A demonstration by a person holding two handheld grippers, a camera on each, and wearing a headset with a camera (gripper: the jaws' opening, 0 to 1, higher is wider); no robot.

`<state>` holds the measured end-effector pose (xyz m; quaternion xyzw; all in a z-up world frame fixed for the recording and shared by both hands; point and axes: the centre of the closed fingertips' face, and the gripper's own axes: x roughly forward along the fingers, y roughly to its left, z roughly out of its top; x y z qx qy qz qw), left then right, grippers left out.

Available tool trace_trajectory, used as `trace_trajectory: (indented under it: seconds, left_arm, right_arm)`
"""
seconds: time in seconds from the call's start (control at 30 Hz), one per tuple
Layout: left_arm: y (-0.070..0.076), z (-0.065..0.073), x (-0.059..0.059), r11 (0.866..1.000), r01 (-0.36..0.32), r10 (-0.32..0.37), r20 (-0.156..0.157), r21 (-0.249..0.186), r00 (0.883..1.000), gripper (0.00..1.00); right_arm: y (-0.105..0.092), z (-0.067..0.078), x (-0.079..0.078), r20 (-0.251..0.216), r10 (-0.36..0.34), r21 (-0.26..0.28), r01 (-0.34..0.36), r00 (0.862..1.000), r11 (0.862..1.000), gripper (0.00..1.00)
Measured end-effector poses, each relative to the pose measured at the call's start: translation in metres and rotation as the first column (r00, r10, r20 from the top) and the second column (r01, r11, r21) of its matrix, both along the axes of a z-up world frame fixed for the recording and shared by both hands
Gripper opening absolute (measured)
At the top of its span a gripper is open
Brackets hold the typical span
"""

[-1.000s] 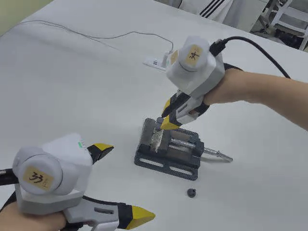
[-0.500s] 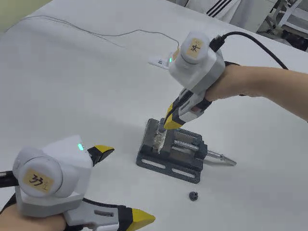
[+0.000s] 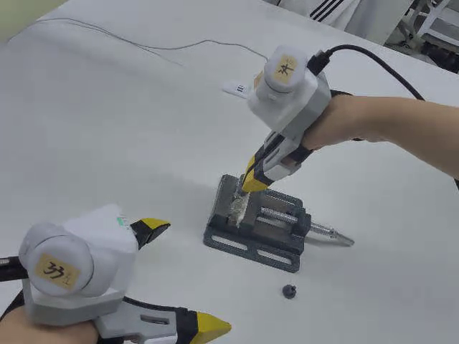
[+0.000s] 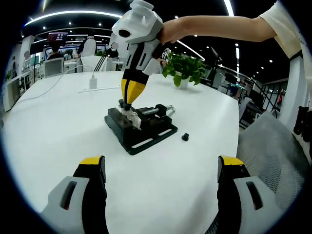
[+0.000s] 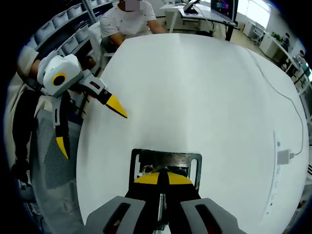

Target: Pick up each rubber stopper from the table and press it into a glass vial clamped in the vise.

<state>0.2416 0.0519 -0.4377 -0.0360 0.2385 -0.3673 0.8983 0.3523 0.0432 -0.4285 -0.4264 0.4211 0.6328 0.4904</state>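
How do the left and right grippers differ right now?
The left gripper is open; the right gripper is shut. The left gripper is held off from the vise; the right gripper's tips point down onto the vial clamped in it. Both have yellow tips.

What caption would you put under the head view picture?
Right gripper, jaws closed, poised at the vial in the vise; a loose stopper lies nearby.

Comprises white table (image 3: 107, 129), black vise (image 3: 252, 231), black rubber stopper (image 3: 289, 291). Includes pale grey left gripper (image 4: 161, 165) and right gripper (image 3: 251, 185), jaws black, yellow-tipped.
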Motion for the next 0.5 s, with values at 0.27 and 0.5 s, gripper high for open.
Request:
trace_trajectory:
  seconds: [0.27,0.5]
  left_arm:
    - [-0.0002,-0.0009,0.0005,1.000,-0.005,0.005,-0.005,-0.007,1.000,0.95]
    - [0.0015,0.0015,0.0043,1.000,-0.007,0.007,-0.006,-0.014,1.000,0.93]
  right_arm:
    - [-0.0003,-0.0011,-0.0047,0.039,0.106,-0.064,-0.104,0.994,0.993,0.00]
    - [-0.0021,-0.0029,-0.0034,0.081,0.171,-0.122,-0.161,0.982,0.979,0.00]
